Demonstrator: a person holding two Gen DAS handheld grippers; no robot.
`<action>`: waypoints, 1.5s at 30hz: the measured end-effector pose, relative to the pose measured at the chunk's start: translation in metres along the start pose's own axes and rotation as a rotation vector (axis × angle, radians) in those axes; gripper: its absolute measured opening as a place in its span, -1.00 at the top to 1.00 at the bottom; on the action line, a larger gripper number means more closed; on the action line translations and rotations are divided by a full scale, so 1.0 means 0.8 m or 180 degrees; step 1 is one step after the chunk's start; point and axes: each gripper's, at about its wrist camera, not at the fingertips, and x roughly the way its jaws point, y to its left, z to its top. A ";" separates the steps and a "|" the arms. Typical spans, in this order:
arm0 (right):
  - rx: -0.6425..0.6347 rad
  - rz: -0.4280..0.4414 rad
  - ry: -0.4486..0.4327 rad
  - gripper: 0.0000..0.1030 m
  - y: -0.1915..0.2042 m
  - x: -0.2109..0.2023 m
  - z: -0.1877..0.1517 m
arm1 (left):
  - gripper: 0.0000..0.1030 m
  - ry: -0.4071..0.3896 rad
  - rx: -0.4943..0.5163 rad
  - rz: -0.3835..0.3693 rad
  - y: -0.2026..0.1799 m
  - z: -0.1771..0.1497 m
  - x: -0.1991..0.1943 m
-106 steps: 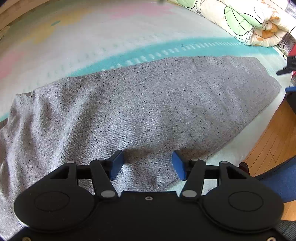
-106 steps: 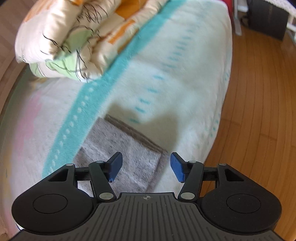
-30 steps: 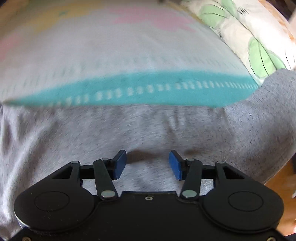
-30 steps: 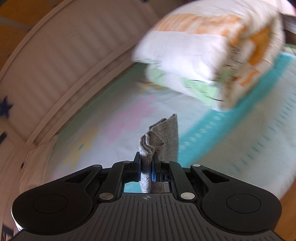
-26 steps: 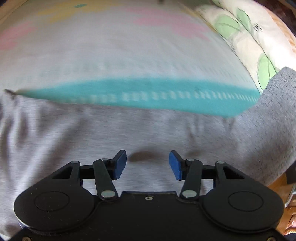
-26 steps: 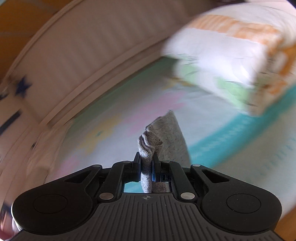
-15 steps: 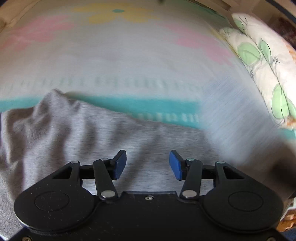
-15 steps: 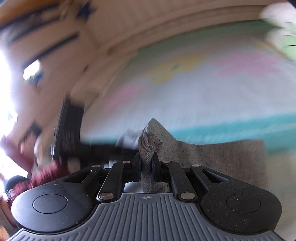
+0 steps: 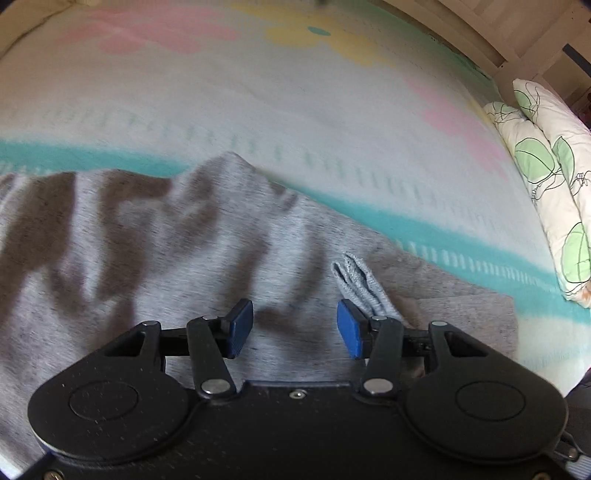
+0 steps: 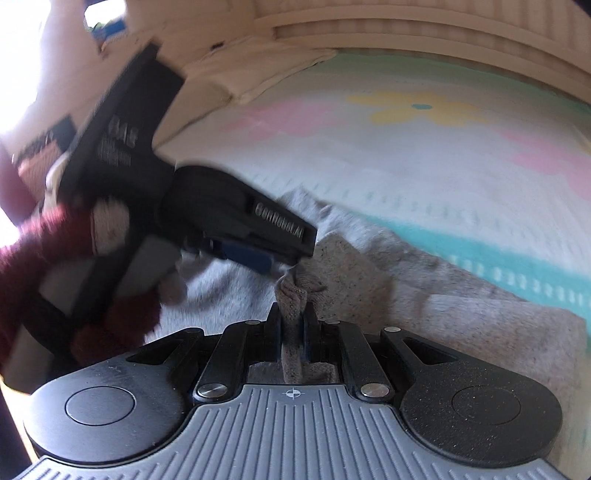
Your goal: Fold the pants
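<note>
Grey knit pants (image 9: 155,254) lie rumpled on a pastel bed sheet (image 9: 258,96). My left gripper (image 9: 295,328) is open just above the pants, blue pads apart, nothing between them. A bunched pant end (image 9: 356,284) stands up beside its right pad. My right gripper (image 10: 292,330) is shut on that pant end (image 10: 295,295), carried over the folded-back leg (image 10: 480,321). The left gripper (image 10: 243,225) shows in the right wrist view, held by a hand in a dark red sleeve (image 10: 44,258), close in front of my right fingers.
A folded floral quilt (image 9: 554,177) lies at the right end of the bed. A pale wooden bed rail (image 10: 424,33) runs along the far side. A teal stripe (image 9: 461,236) crosses the sheet behind the pants.
My right gripper closed on the pant end and carried it across the bed to the left gripper, folding the leg over. The left gripper shifted along the pants, staying open.
</note>
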 end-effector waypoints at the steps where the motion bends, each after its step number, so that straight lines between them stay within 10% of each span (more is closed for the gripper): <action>1: -0.0038 0.0019 0.0013 0.66 0.005 0.002 -0.002 | -0.07 -0.0017 -0.0001 0.0022 0.004 0.000 -0.003; 8: 0.0006 0.0399 -0.0244 0.51 -0.004 -0.048 -0.006 | -0.08 -0.0361 0.0037 0.0186 0.016 0.012 -0.039; 14: 0.0935 -0.0128 -0.0351 0.50 -0.101 -0.087 -0.018 | -0.11 -0.0488 0.0444 0.0153 -0.024 0.002 -0.062; 21: 0.1786 -0.0830 0.0166 0.67 -0.185 -0.089 -0.055 | -0.11 -0.0032 0.0883 0.0028 -0.057 -0.048 -0.048; 28: 0.2026 -0.0892 0.0207 0.67 -0.193 -0.101 -0.060 | -0.22 0.0344 0.1031 0.0204 -0.046 -0.096 -0.034; 45: 0.1124 0.0221 0.0165 0.85 -0.056 -0.011 0.053 | -0.19 -0.0361 -0.0061 0.0737 0.113 -0.048 -0.124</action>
